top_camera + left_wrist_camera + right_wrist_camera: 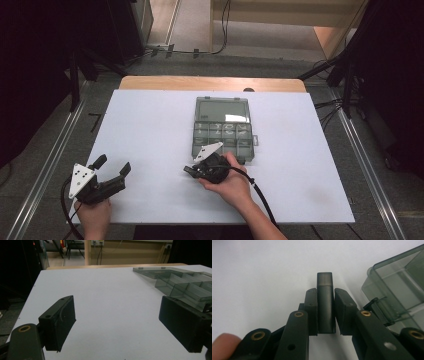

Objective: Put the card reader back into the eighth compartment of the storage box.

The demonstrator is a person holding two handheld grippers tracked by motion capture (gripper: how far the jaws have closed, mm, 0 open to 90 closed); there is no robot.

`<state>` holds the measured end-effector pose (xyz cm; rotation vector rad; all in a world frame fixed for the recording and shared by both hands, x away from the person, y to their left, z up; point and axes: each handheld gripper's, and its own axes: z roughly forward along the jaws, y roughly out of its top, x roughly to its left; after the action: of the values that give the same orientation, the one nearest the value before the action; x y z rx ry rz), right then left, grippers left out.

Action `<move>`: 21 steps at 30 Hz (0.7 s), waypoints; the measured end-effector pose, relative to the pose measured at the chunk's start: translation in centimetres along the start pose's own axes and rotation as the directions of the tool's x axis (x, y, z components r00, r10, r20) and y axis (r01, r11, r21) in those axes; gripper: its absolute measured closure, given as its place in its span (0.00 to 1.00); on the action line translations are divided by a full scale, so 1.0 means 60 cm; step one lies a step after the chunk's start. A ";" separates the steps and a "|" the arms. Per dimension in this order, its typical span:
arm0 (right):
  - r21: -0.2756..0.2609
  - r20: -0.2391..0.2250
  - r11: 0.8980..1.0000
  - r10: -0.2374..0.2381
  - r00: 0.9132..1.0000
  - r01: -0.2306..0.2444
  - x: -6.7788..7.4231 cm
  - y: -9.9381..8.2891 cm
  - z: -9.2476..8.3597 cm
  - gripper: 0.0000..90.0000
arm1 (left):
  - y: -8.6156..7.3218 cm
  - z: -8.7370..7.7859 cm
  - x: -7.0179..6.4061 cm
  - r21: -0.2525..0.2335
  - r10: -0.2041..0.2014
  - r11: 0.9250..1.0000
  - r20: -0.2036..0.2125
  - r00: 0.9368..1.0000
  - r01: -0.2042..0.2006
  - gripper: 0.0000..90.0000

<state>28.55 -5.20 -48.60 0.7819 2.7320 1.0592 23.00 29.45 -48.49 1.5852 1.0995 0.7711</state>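
A smoky clear organizer box lies open at the table's middle, lid laid flat at the far side, compartments toward me. My right gripper lies just off the box's near left corner, pointing left. In the right gripper view, the right gripper is shut on a small dark grey flat block held upright between the pads, with the box's corner to the right. My left gripper sits near the front left edge, open, nothing between its fingers. The box lies far right of it.
The white table top has bare room left of the box and in front of it. A wooden strip runs along the far edge. Dark stands and cables flank the table on both sides.
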 end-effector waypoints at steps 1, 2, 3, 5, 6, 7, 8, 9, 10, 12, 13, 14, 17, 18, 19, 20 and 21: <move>-0.004 0.001 1.000 0.004 1.000 -0.004 0.000 0.001 -0.003 0.79 | 0.000 0.000 0.000 0.000 0.000 1.000 0.000 1.000 0.000 0.16; -0.006 0.002 1.000 0.003 1.000 -0.003 -0.001 0.002 -0.006 0.80 | 0.000 0.000 0.000 0.000 0.000 1.000 0.000 1.000 0.000 0.16; -0.011 0.001 1.000 0.003 1.000 -0.003 -0.002 0.003 -0.009 0.80 | 0.000 0.000 0.000 0.000 0.000 1.000 0.000 1.000 0.000 0.16; -0.020 0.002 1.000 0.005 1.000 -0.005 -0.003 0.004 -0.015 0.79 | 0.000 0.000 0.000 0.001 0.001 1.000 0.000 1.000 -0.001 0.16; -0.026 0.002 1.000 0.007 1.000 -0.007 -0.004 0.005 -0.018 0.80 | 0.000 0.000 -0.001 0.000 0.002 1.000 0.001 1.000 -0.002 0.16; -0.031 0.001 0.999 0.007 1.000 -0.007 -0.005 0.006 -0.021 0.79 | 0.000 0.000 -0.001 0.001 0.002 1.000 0.000 1.000 -0.002 0.16; -0.035 0.000 0.999 0.013 1.000 -0.013 -0.005 0.006 -0.023 0.79 | 0.000 0.000 -0.001 0.002 0.003 1.000 0.000 1.000 -0.003 0.16; -0.038 0.004 0.999 0.014 1.000 -0.014 -0.006 0.007 -0.026 0.80 | 0.000 0.000 -0.001 0.002 0.003 1.000 0.000 1.000 -0.003 0.16; -0.041 0.002 0.999 0.016 1.000 -0.016 -0.006 0.007 -0.028 0.79 | 0.000 0.000 -0.001 0.001 0.002 1.000 0.001 1.000 -0.002 0.16; -0.044 0.003 0.999 0.018 1.000 -0.018 -0.006 0.008 -0.031 0.79 | 0.000 0.000 -0.001 0.001 0.001 1.000 0.001 1.000 -0.001 0.16; -0.050 0.002 0.999 0.019 1.000 -0.019 -0.008 0.009 -0.035 0.79 | 0.000 0.000 -0.001 0.001 0.002 1.000 0.000 1.000 -0.002 0.16; -0.051 0.004 0.999 0.019 1.000 -0.019 -0.009 0.009 -0.036 0.79 | 0.000 0.000 -0.001 0.001 0.002 1.000 0.001 1.000 -0.002 0.16; -0.059 0.007 0.998 0.024 1.000 -0.024 -0.012 0.011 -0.042 0.79 | 0.000 0.001 -0.001 -0.001 0.000 1.000 0.001 1.000 0.000 0.16; -0.063 0.007 0.998 0.024 1.000 -0.024 -0.013 0.011 -0.044 0.80 | 0.000 0.000 -0.001 0.000 0.000 1.000 0.001 1.000 0.000 0.16; -0.065 0.007 0.997 0.029 1.000 -0.029 -0.014 0.012 -0.045 0.79 | 0.000 0.001 -0.001 -0.001 0.000 1.000 0.002 1.000 0.000 0.16; -0.065 0.007 0.997 0.029 1.000 -0.029 -0.014 0.012 -0.045 0.79 | 0.000 0.001 -0.001 -0.001 0.000 1.000 0.002 1.000 0.000 0.16; -0.071 0.007 0.997 0.032 0.999 -0.031 -0.015 0.013 -0.049 0.80 | 0.000 0.001 -0.001 0.000 0.001 1.000 0.002 1.000 -0.001 0.16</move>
<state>28.83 -6.95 -45.97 0.8191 2.6674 1.1492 23.02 29.40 -48.51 1.5867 1.0971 0.7701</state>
